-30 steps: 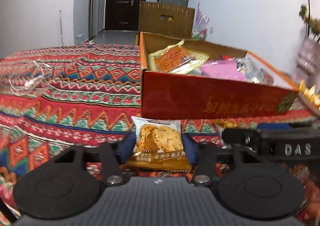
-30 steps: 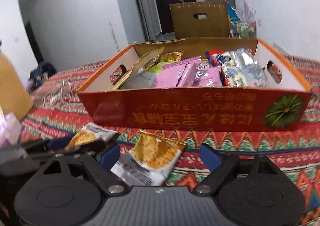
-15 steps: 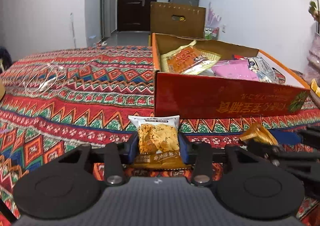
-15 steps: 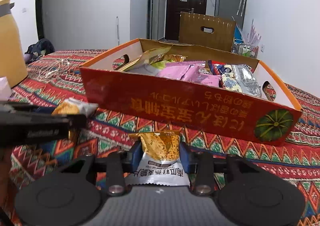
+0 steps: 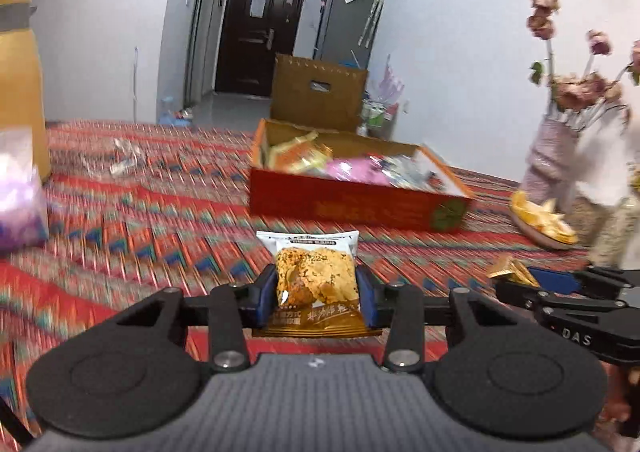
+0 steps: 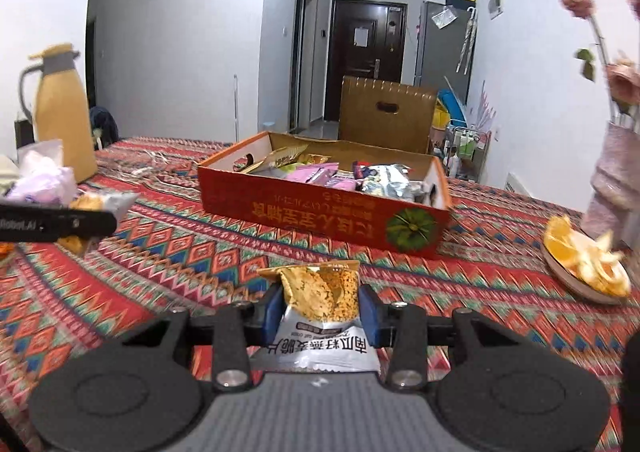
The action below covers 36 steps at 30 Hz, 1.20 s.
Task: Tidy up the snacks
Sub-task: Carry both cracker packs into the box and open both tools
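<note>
Two handheld grippers each carry a snack packet above a table covered by a red, zigzag-patterned cloth (image 6: 168, 252).

In the left wrist view, the left gripper (image 5: 316, 294) has its blue pads pressed against both sides of a cookie packet (image 5: 314, 284), holding it clear of the cloth. The packet stands upright, its long axis running from 6 to 12 o'clock, with the white sealed edge at 12 and the brown printed band at 6. The jaws are narrow, set at the packet's width.

In the right wrist view, the right gripper (image 6: 320, 310) grips a second packet, a pumpkin-seed crisp packet (image 6: 320, 308), in the same way. Its long axis also runs from 6 to 12 o'clock, but it is turned over: the golden crimped end points to 12, the white end with upside-down lettering to 6.

A red cardboard tray (image 6: 320, 220), already holding pink, silver and orange snack bags, sits on the cloth beyond both packets, at 12 to 1 o'clock. A plate of orange peel (image 6: 584, 260) lies at 3 o'clock, and a yellow thermos jug (image 6: 60, 108) stands at 10 o'clock.
</note>
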Each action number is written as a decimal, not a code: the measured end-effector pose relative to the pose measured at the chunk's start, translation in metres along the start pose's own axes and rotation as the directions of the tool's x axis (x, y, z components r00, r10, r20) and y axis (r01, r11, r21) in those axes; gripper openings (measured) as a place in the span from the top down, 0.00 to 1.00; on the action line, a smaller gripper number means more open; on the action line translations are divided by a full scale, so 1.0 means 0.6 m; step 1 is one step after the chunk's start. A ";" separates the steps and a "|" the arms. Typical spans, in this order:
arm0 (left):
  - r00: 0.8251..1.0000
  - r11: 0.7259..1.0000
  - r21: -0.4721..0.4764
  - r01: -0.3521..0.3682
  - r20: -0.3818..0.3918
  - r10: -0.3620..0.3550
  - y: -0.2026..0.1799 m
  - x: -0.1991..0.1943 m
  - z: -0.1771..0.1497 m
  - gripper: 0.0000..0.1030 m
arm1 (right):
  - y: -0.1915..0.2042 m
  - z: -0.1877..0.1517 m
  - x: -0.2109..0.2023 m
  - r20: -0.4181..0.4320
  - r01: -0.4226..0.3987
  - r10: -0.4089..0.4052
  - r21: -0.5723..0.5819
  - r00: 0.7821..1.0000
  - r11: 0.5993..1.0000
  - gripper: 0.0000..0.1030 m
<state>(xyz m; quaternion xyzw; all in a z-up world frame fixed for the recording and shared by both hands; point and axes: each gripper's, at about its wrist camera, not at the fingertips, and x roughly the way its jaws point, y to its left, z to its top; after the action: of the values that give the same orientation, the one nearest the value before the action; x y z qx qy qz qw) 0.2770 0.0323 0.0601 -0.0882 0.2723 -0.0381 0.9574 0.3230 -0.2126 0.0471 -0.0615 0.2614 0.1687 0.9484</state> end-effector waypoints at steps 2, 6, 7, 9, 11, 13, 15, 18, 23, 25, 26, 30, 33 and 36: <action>0.999 0.999 -0.016 0.029 -0.037 -0.029 -0.020 -0.028 -0.021 0.60 | -0.006 -0.020 -0.046 0.018 -0.011 0.010 0.017 1.000 1.000 0.62; 0.996 0.998 -0.012 0.069 -0.063 -0.070 -0.055 -0.061 -0.043 0.60 | -0.020 -0.052 -0.109 0.035 -0.018 0.016 0.041 0.999 0.999 0.62; 0.996 0.997 -0.001 0.071 -0.059 -0.071 -0.061 -0.064 -0.044 0.60 | -0.023 -0.056 -0.119 0.039 -0.017 0.015 0.046 0.999 0.999 0.62; 0.997 0.998 0.027 0.061 -0.039 -0.060 -0.076 -0.070 -0.041 0.60 | -0.032 -0.063 -0.136 0.051 -0.008 0.005 0.058 0.999 0.998 0.62; 0.998 0.998 0.041 0.057 -0.026 -0.056 -0.086 -0.073 -0.036 0.60 | -0.042 -0.065 -0.146 0.063 -0.004 0.000 0.069 0.998 0.998 0.62; 0.998 0.997 0.047 0.054 -0.025 -0.053 -0.090 -0.069 -0.033 0.60 | -0.050 -0.065 -0.150 0.071 0.000 -0.005 0.073 0.997 0.997 0.62; 0.998 0.998 0.044 0.054 -0.033 -0.053 -0.091 -0.060 -0.034 0.60 | -0.053 -0.064 -0.148 0.073 0.000 -0.006 0.079 0.997 0.997 0.62; 0.998 0.998 0.033 0.054 -0.045 -0.052 -0.087 -0.043 -0.027 0.60 | -0.058 -0.059 -0.137 0.075 -0.001 -0.006 0.081 0.997 0.997 0.62; 0.997 0.995 0.059 0.078 -0.002 -0.078 -0.087 -0.006 0.029 0.60 | -0.063 -0.026 -0.099 0.093 0.001 -0.005 0.043 0.996 0.999 0.62; 0.996 0.993 0.076 0.089 0.022 -0.091 -0.089 0.017 0.060 0.60 | -0.066 -0.004 -0.080 0.108 -0.002 0.000 0.022 0.994 1.000 0.62; 0.994 0.991 0.086 0.098 0.029 -0.101 -0.092 0.031 0.076 0.60 | -0.068 0.012 -0.067 0.120 -0.006 0.005 0.009 0.993 1.000 0.62; 0.987 0.985 0.066 0.158 0.018 -0.160 -0.093 0.116 0.146 0.60 | -0.079 0.075 -0.010 0.156 0.002 0.003 -0.034 0.988 0.999 0.62; 0.987 0.985 0.073 0.155 0.020 -0.157 -0.100 0.188 0.191 0.60 | -0.097 0.118 0.050 0.156 0.003 0.003 -0.040 0.988 0.999 0.61; 0.983 0.981 0.058 0.184 -0.010 -0.184 -0.101 0.264 0.232 0.60 | -0.119 0.157 0.122 0.138 -0.017 0.018 -0.015 0.990 1.000 0.61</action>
<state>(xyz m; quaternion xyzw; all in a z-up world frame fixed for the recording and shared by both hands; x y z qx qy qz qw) 0.4835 -0.0260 0.1063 -0.0847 0.2637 -0.1348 0.9514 0.4519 -0.2389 0.0920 -0.0539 0.1944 0.1827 0.9622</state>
